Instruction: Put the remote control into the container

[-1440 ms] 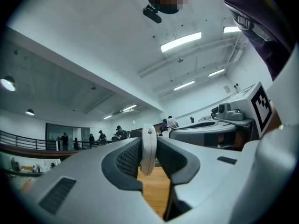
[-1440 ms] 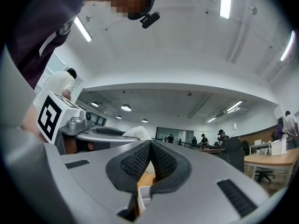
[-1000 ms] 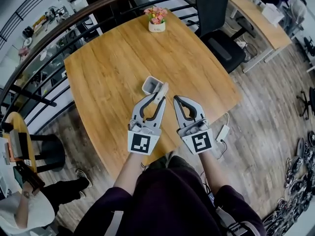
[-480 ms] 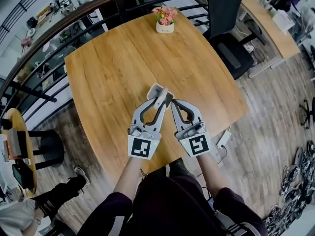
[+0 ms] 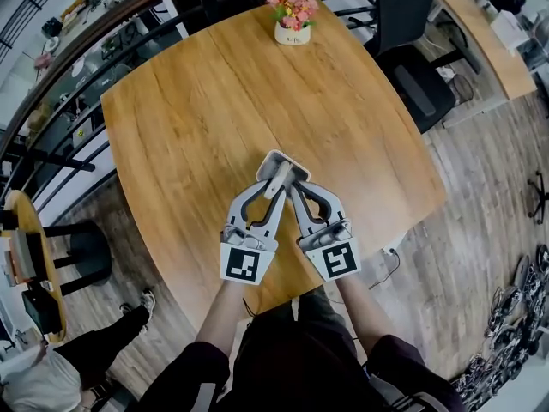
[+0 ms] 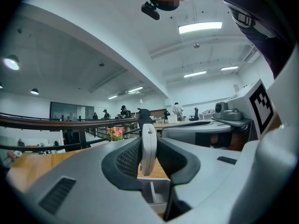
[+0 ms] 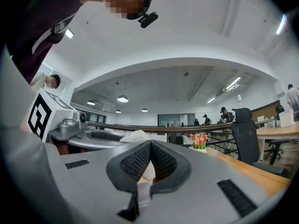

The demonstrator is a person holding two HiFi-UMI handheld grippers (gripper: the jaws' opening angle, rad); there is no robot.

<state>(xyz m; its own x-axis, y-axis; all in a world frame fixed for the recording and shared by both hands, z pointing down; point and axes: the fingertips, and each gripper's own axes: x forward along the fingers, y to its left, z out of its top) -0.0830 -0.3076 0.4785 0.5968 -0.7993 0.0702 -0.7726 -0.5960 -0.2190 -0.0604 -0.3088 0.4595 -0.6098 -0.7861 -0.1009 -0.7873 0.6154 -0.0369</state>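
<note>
The white remote control [image 5: 278, 177] stands edge-on between my left gripper's [image 5: 274, 188] jaws, which are shut on it; it shows as a narrow upright slab [image 6: 148, 148] in the left gripper view. It hangs right over the small white container [image 5: 273, 157], whose divided inside [image 6: 156, 192] lies just below the jaws. My right gripper [image 5: 294, 188] is shut with its pads touching [image 7: 150, 146] and nothing between them. It leans against the container's near right side, beside the remote [image 7: 135, 136].
The container sits near the front of a wooden table [image 5: 189, 101]. A pot of flowers [image 5: 292, 20] stands at the far edge, a black office chair [image 5: 412, 24] behind it. A railing [image 5: 77, 58] runs along the left; a person [image 5: 34, 376] sits at lower left.
Both grippers have come forward and together: the remote now hangs over the container, and the right gripper has closed in against the container's side.
</note>
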